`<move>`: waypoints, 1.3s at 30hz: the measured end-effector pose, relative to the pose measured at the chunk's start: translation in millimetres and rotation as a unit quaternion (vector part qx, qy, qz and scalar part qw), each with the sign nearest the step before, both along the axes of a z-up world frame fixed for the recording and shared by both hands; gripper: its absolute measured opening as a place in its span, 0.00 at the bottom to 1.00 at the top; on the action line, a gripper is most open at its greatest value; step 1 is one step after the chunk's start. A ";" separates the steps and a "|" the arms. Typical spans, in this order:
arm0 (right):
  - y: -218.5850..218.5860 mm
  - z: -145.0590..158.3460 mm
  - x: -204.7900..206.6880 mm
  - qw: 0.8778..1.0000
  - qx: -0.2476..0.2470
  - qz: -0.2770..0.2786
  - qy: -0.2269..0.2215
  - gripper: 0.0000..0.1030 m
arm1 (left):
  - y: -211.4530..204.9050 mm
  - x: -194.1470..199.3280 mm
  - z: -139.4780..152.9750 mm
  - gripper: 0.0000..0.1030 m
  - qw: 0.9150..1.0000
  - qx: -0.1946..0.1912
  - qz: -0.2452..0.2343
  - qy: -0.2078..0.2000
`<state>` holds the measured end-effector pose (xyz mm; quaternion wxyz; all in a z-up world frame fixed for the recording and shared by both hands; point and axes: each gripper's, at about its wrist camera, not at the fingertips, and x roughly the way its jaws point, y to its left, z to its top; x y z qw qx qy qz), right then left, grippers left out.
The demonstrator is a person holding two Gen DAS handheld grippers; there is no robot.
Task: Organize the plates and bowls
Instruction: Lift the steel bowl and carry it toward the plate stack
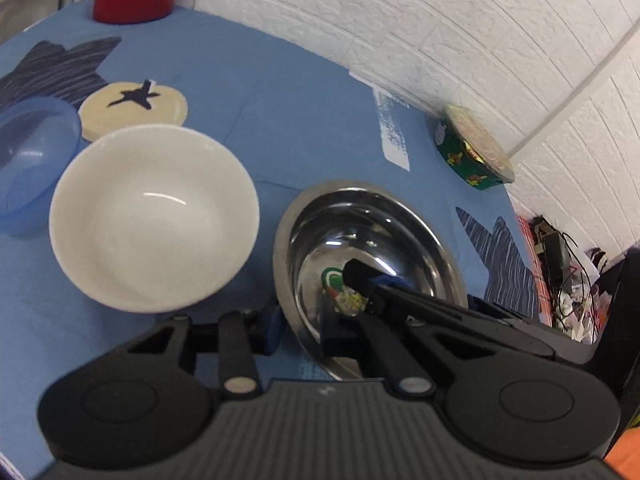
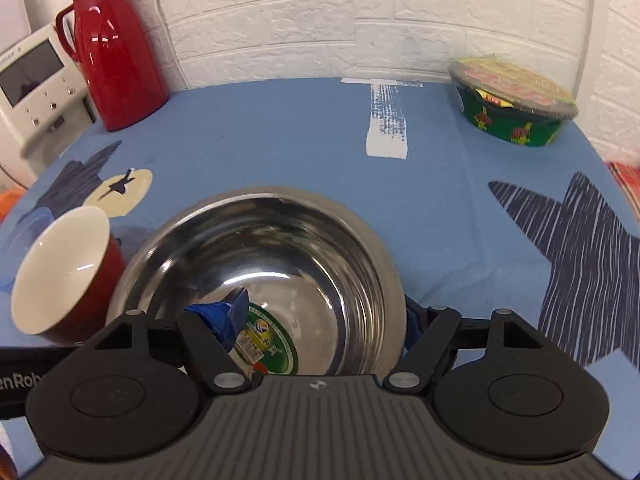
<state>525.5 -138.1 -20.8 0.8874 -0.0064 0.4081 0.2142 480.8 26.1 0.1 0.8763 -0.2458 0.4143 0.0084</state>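
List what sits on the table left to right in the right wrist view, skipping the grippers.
Red-and-white bowl → red thermos jug → steel bowl → green instant noodle bowl. The blue bowl behind the red-and-white one is mostly hidden, so it is left out.

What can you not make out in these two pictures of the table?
- Blue bowl: left wrist view, left edge cuts it; right wrist view, white bowl mostly hides it.
- Sticker in steel bowl: text too small, both views.
- Noodle cup lid print: blurred, both views.
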 end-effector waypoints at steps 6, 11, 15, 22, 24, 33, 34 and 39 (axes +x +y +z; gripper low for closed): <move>-12.2 1.2 -31.8 0.999 0.028 -0.020 0.032 0.61 | -7.1 -37.8 7.6 0.00 0.999 0.019 -0.046 0.005; -21.2 5.7 -91.7 0.999 0.023 -0.030 0.024 0.62 | -13.7 -100.4 10.9 0.00 0.996 0.009 -0.087 0.006; -33.2 17.1 -157.9 0.998 0.034 -0.044 0.009 0.63 | -15.7 -162.7 14.6 0.00 0.993 -0.006 -0.122 -0.002; -35.8 12.3 -269.6 0.995 0.039 -0.086 -0.018 0.62 | -16.3 -253.0 6.1 0.00 0.987 0.008 -0.162 -0.011; -35.3 7.9 -287.4 0.994 0.049 -0.100 -0.020 0.62 | -14.5 -264.1 3.8 0.00 0.985 0.011 -0.170 -0.017; -37.8 3.0 -312.2 0.988 0.041 -0.146 -0.043 0.61 | -19.2 -267.4 -6.6 0.00 0.982 -0.009 -0.187 -0.018; -39.7 1.9 -310.4 0.987 0.042 -0.149 -0.040 0.61 | -21.1 -266.1 -8.3 0.00 0.981 -0.005 -0.191 -0.017; -39.8 -10.2 -311.5 0.988 0.032 -0.147 -0.028 0.61 | -19.9 -266.1 -17.7 0.00 0.981 -0.004 -0.195 -0.012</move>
